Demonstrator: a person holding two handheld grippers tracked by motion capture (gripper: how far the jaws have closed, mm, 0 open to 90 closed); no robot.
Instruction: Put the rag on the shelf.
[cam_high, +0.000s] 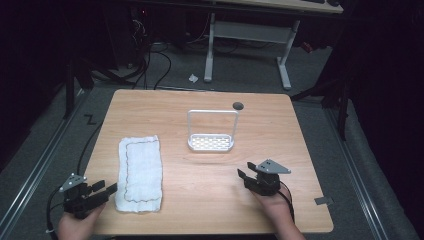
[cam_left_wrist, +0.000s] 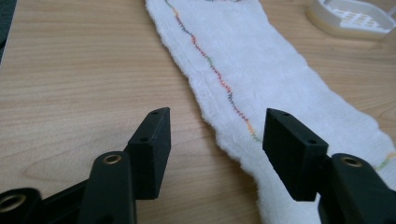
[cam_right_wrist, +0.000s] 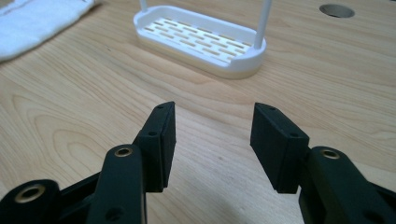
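So this looks like the approach stage, nothing picked up yet. The white towel (cam_high: 140, 175) lies flat on the left side of the desk (cam_high: 200, 210), long edge running away from the person, with a thin stitched line looping around inside its border. The left gripper (cam_high: 102, 192) sits right at the towel's near left corner, fingers (cam_left_wrist: 152, 149) spread wide apart with nothing between them; in the left gripper view the towel's edge passes between them and under the right-hand one. The right gripper (cam_high: 246, 176) hovers over bare wood on the right, well apart from the towel, fingers (cam_right_wrist: 159, 140) also spread and empty, pointing toward the white rack (cam_high: 211, 142) with its tall wire handle.

My guess is the next move is the left one dropping lower and pinching that near corner. Thin floppy cloth flat on wood means the lower finger has to scrape under the edge, or it'll just push the towel along.
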